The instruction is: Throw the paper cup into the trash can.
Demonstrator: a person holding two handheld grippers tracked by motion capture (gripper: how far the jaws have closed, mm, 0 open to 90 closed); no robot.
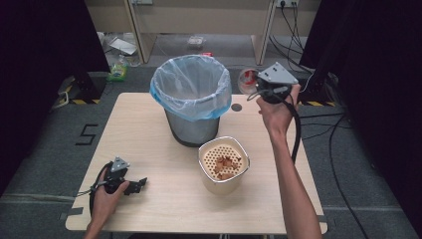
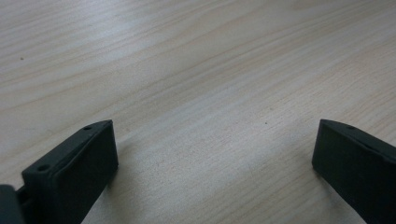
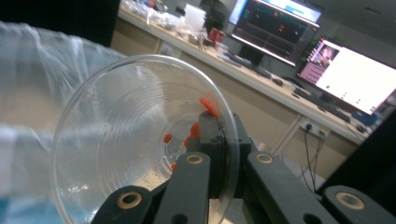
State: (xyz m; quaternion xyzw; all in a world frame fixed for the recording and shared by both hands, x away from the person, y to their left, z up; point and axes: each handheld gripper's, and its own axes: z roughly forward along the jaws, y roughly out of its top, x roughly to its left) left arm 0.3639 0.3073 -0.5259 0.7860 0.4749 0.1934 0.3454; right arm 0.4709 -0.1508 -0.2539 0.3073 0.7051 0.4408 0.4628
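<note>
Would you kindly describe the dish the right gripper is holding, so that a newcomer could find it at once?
Start at the bin lined with a pale blue bag, standing at the far side of the wooden table. Just right of its rim, the right gripper holds up a clear plastic bowl by its edge. It is see-through, with small orange scraps clinging inside.

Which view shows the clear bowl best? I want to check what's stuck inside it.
The right gripper view: the clear bowl is close, pinched at its rim by the right tool, with orange bits inside. The high view shows it small, raised beside the bin. The left gripper view shows table.
</note>
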